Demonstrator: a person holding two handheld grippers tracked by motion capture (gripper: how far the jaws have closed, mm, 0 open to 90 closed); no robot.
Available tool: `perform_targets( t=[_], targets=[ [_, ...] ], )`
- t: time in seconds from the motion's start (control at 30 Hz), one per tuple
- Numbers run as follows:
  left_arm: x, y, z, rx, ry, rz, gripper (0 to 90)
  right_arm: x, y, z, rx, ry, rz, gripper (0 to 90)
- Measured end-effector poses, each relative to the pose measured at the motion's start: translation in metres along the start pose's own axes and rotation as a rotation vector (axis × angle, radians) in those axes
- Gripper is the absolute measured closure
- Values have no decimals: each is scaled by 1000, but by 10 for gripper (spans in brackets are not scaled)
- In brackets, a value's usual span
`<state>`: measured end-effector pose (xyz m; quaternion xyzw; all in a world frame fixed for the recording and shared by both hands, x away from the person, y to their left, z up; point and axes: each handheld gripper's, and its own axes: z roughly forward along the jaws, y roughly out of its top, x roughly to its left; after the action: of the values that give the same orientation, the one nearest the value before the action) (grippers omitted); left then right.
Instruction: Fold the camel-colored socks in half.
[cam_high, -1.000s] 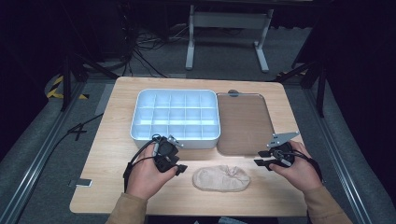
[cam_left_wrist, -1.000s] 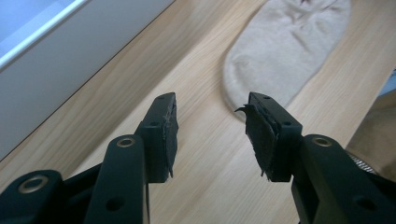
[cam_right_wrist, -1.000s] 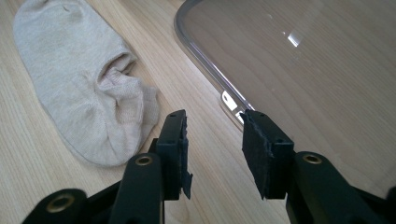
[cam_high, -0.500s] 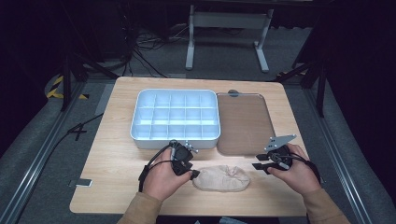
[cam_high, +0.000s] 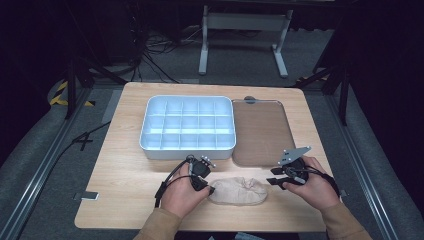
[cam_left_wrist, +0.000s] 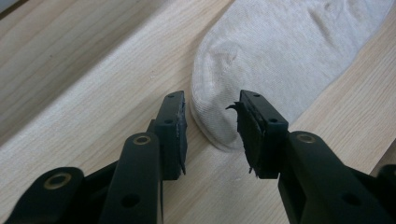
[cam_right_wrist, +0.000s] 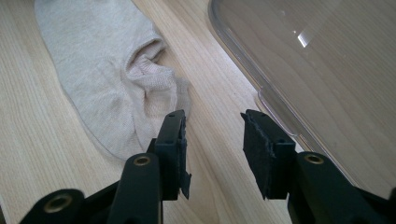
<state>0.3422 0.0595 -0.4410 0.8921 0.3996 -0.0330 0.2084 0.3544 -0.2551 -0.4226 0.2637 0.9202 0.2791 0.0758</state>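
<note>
Sock: flat beige knitted sock (cam_high: 237, 191) lies on the wooden counter (cam_high: 125, 170), near edge.
Left tongs (cam_left_wrist: 210, 119): spread, just been closing, straddling the sock's rounded end.
Right tongs (cam_right_wrist: 212, 135): spread, empty, beside the sock's other end.

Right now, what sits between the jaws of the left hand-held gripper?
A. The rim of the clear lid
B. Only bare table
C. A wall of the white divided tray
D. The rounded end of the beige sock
D: in the left gripper view the left hand-held gripper has its jaws on either side of the rounded end of the sock, which lies flat on the table; the pads are not pressing on it yet.
</note>
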Motion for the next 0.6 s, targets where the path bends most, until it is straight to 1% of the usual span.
perform_targets(
  t=[0.03, 0.07, 0.1, 0.13, 0.2, 0.23, 0.27, 0.3, 0.33, 0.4, 0.43, 0.5, 0.57, 0.6],
  targets=[
    [0, 0, 0, 0, 0, 0, 642, 0, 0, 1, 2, -3, -5, 598],
    [-2, 0, 2, 18, 21, 9, 651, 1, 1, 1, 3, 0, -3, 598],
    [-2, 0, 2, 18, 21, 9, 659, 1, 1, 1, 4, -1, -6, 598],
    [-4, 1, 4, 28, 16, 8, 659, 1, 1, 1, 4, -1, -6, 598],
    [-6, 1, 6, 40, 23, 25, 677, 3, 1, 2, 6, -1, -13, 598],
    [-7, 1, 7, 40, 25, 26, 688, 3, 2, 2, 6, 2, -13, 598],
    [-8, 2, 7, 44, 32, 29, 719, 5, 3, 2, 8, 3, -19, 603],
    [-9, 2, 7, 44, 30, 28, 719, 5, 3, 2, 8, 3, -19, 603],
    [-10, 2, 8, 43, 22, 28, 772, 7, 3, 2, 9, 7, -22, 617],
    [-11, 2, 8, 44, 22, 29, 830, 8, 4, 3, 11, 11, -21, 630],
    [-11, 2, 8, 43, 22, 28, 830, 10, 4, 4, 14, 22, -18, 655],
    [-12, 2, 8, 40, 28, 27, 849, 13, 4, 6, 27, 44, 40, 720],
    [-13, 2, 8, 34, 28, 30, 855, 17, 5, 8, 41, 72, 52, 772],
    [-12, 2, 8, 34, 28, 30, 856, 19, 6, 10, 51, 75, 54, 789]
  ],
)
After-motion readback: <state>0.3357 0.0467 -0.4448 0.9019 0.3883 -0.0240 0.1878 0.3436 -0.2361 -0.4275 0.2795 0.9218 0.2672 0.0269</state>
